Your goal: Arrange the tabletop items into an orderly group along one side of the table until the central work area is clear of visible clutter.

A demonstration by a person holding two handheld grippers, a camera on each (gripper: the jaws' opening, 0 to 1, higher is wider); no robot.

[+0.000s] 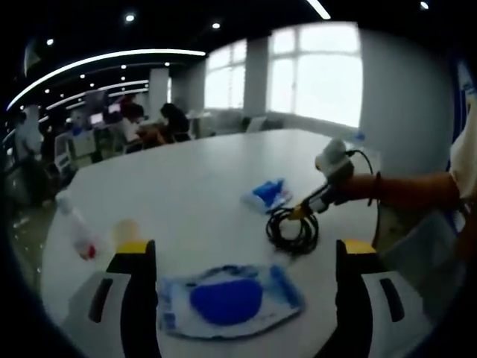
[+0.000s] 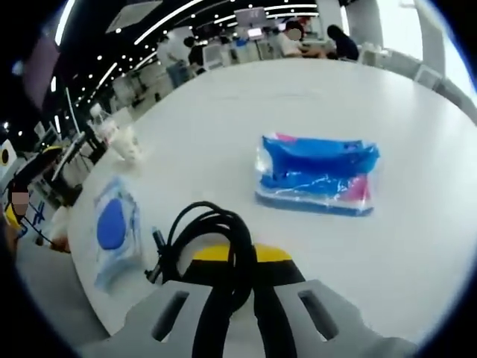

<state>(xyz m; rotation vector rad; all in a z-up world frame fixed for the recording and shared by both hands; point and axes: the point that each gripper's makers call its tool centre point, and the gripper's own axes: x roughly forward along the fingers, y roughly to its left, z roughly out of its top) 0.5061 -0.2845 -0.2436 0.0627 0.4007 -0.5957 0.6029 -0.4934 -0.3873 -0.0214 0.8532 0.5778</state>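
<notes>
White round table (image 1: 201, 179) in lit office; right gripper (image 2: 238, 270) clamps cable (image 2: 216, 239)

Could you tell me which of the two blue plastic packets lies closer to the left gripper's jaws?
The flat clear packet with the round blue pad inside; it lies just ahead, between the left gripper's jaws. The crumpled blue-and-pink packet sits farther off, beyond the black cable coil.

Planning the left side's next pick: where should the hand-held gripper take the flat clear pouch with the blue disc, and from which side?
Take the pouch by its near edge, coming in low from the left hand-held gripper side. It lies flat on the table, so its thin clear border probably pinches more easily than the bulging blue middle. The open jaws already straddle it. The right hand-held gripper is busy with the black cable.
</notes>
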